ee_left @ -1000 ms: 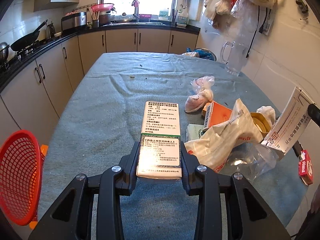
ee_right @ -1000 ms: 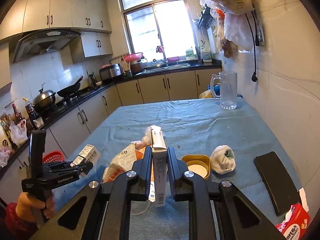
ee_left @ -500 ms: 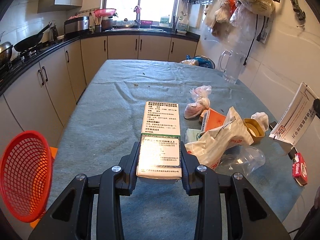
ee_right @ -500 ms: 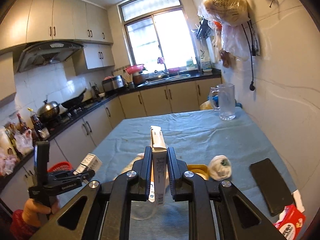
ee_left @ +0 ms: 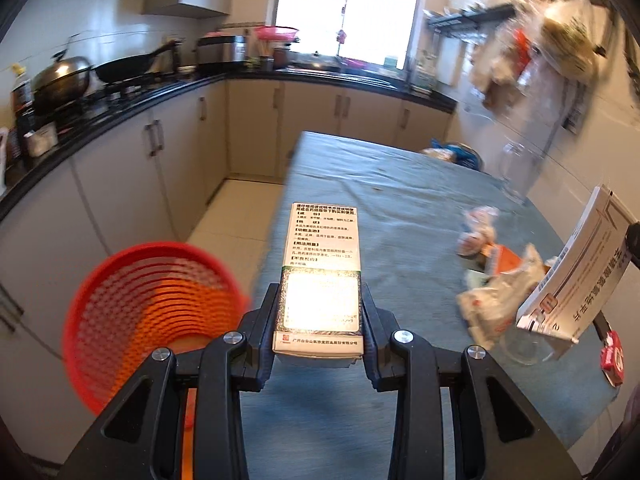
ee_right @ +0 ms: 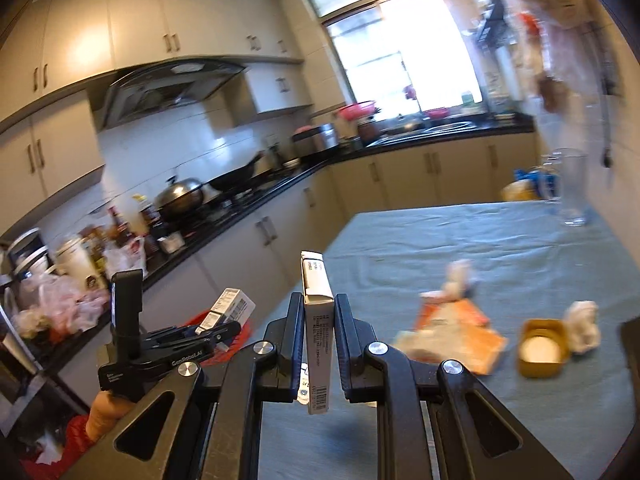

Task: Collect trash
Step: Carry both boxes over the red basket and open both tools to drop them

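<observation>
Left wrist view: the left gripper (ee_left: 319, 332) clamps a printed medicine box (ee_left: 322, 276), near the red mesh basket (ee_left: 148, 320) at left beside the table (ee_left: 400, 208). The right gripper (ee_right: 318, 344) pinches a slim carton (ee_right: 317, 328) on edge. This looks like the carrying step; next, each box likely needs positioning over the basket, then releasing.

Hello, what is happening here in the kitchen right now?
A person is clearing trash from the table with two handheld grippers. The left gripper is shut on a white box, beside the red basket on the floor. The right gripper is shut on a thin box. More wrappers lie on the table.
</observation>
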### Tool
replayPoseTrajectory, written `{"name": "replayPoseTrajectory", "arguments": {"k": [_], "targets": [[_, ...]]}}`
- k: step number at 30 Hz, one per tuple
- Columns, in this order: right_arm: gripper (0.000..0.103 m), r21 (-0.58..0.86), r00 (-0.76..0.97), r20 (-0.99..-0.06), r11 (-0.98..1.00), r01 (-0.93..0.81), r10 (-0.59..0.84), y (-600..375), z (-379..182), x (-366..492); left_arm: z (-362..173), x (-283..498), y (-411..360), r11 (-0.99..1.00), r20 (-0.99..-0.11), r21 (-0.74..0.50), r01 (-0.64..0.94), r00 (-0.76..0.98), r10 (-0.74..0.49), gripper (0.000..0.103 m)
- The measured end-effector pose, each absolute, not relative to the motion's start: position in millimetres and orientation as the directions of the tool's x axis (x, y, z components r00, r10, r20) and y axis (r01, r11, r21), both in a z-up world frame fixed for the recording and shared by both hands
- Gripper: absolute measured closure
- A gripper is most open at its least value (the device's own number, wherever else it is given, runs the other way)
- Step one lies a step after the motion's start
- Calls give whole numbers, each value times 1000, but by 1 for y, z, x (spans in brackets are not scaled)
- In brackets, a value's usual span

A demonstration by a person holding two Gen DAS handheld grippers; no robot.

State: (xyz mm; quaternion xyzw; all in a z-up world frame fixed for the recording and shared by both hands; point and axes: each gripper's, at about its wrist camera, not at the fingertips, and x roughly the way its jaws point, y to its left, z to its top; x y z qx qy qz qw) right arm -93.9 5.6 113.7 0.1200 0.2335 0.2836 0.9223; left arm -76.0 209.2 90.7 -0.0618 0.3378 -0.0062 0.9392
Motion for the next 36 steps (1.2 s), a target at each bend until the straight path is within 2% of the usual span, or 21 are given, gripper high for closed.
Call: {"name": "replayPoseTrajectory", "arguments": {"k": [10,20,28,36], "targets": [[87,419,602,-392,718,-556,695,95,101,-62,80,-97,303,972,-649,-131,-193,759,63,69],[87,479,511,-395,646,-595,763,177,79,-22,51,-96,344,953,-694,-137,-270,713,103,69],[87,534,434,-468,637,-556,770,224,37,7,24,-88,360,945,-730,-139,-297,676,105,69],[87,513,385,-545,659,-551,745,238,13,12,6,-78,360,943,-753,-141,-300,652,94,69]]}}
